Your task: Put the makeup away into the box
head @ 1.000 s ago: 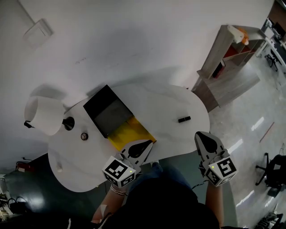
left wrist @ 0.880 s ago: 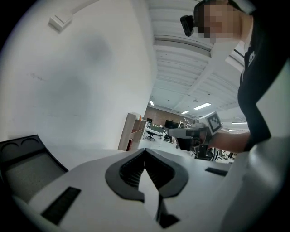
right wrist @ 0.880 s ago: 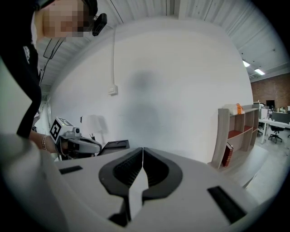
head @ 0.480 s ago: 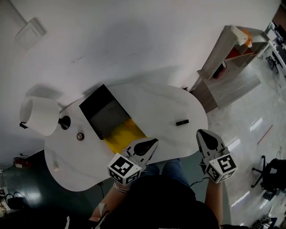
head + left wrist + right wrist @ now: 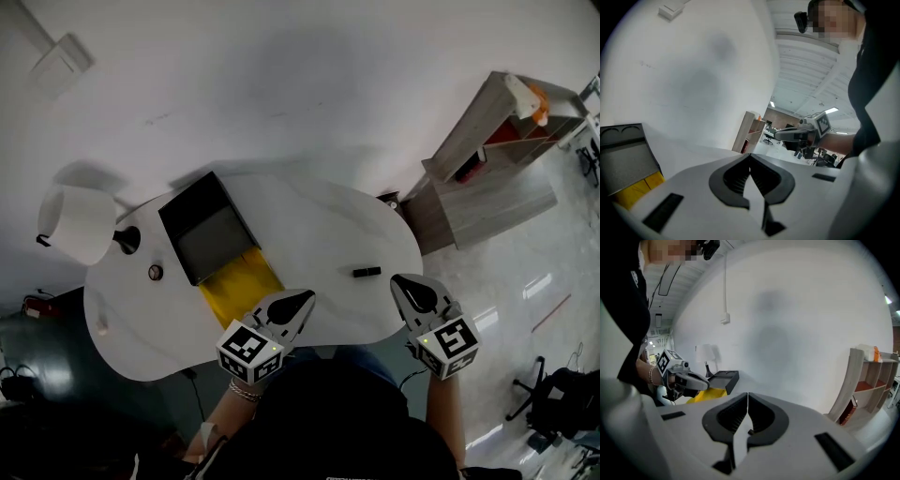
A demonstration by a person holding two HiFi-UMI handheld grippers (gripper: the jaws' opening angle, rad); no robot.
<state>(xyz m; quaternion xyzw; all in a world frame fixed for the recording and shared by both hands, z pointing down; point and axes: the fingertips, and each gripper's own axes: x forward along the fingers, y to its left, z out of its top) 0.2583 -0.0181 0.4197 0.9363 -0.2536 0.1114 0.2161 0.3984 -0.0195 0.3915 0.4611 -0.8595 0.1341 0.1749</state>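
2 closed tongs [image 5: 306, 298] [image 5: 402, 281] near table [image 5: 319, 230] edge

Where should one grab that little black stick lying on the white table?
Probably around its middle, across the thin width, coming down from above. The black stick lies flat on the table with its long sides free. The right gripper is nearer, though it is shut and would need to open first.

White table [image 5: 319, 225]; beyond the left gripper [image 5: 307, 297], black box [image 5: 192, 197], grey inside, yellow panel [image 5: 239, 289]; makeup [image 5: 367, 272] seemingly black.
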